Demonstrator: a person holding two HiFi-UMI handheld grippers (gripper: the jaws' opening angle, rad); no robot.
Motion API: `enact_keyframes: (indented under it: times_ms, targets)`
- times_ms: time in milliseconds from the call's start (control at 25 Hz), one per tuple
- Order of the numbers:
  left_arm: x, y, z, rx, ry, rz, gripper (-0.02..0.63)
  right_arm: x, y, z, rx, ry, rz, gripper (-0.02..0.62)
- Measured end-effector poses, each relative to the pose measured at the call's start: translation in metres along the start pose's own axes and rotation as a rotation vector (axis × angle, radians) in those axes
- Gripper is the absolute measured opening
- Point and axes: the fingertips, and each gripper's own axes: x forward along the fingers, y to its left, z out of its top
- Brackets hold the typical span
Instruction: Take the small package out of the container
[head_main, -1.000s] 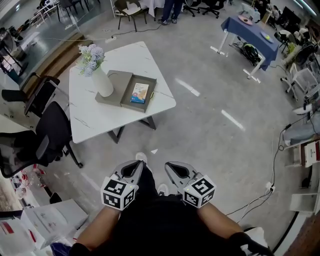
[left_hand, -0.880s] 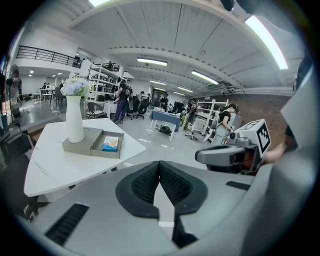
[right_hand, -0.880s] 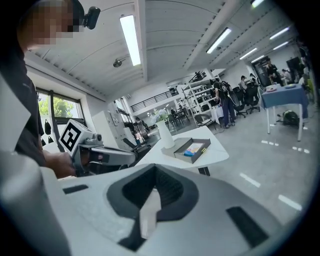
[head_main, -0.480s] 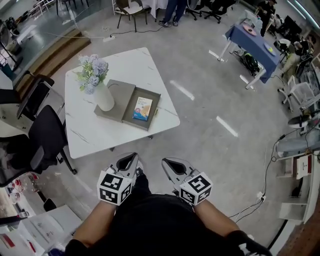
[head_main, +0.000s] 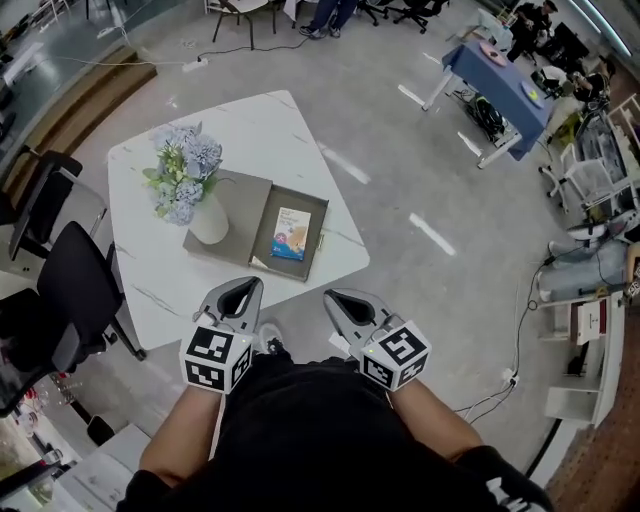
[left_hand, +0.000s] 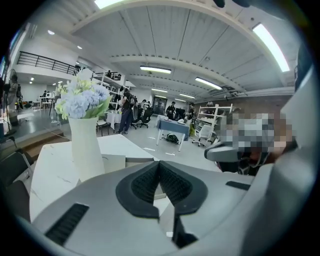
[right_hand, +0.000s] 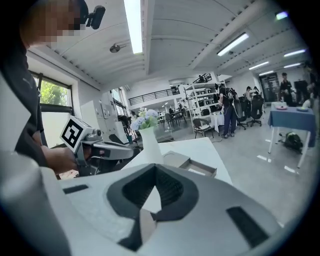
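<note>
Small package (head_main: 291, 234) lies flat in open container (head_main: 318, 228), near counter (head_main: 250, 130) corner closest to you. Your L gripper (head_main: 243, 290) & R gripper (head_main: 338, 298) are both clenched, empty, held just short of counter: approach posture, prob. Room open from near edge & right side; vase (head_main: 208, 222) crowds container's left.

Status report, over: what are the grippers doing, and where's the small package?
Left gripper, right gripper shut, empty, near table. Small package flat in open container. Vase beside it.
</note>
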Motion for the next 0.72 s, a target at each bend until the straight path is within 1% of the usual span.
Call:
enact_keyframes:
  times_ms: [160,240,320,440,560,720]
  targets:
    - [0.022,0.024,-0.009,0.003,0.050,-0.041,0.003,0.031,-0.006,-0.001,0.025,0.018,-0.018,-0.002]
    - [0.028,0.028,-0.013,-0.011,0.074,-0.063,0.003,0.038,-0.006,-0.006,0.036,0.048,-0.024,-0.002]
    - [0.031,0.031,-0.013,-0.015,0.079,-0.083,0.003,0.044,-0.007,-0.006,0.044,0.067,-0.030,-0.002]
    - [0.039,0.044,-0.009,-0.017,0.075,-0.081,0.003,0.055,-0.016,-0.002,0.044,0.080,-0.043,-0.002]
    - [0.045,0.057,-0.010,-0.049,0.074,-0.065,0.003,0.064,-0.022,0.001,0.045,0.089,-0.045,-0.002]
    - [0.050,0.057,-0.010,-0.045,0.078,-0.073,0.003,0.074,-0.023,0.012,0.011,0.090,-0.023,-0.002]
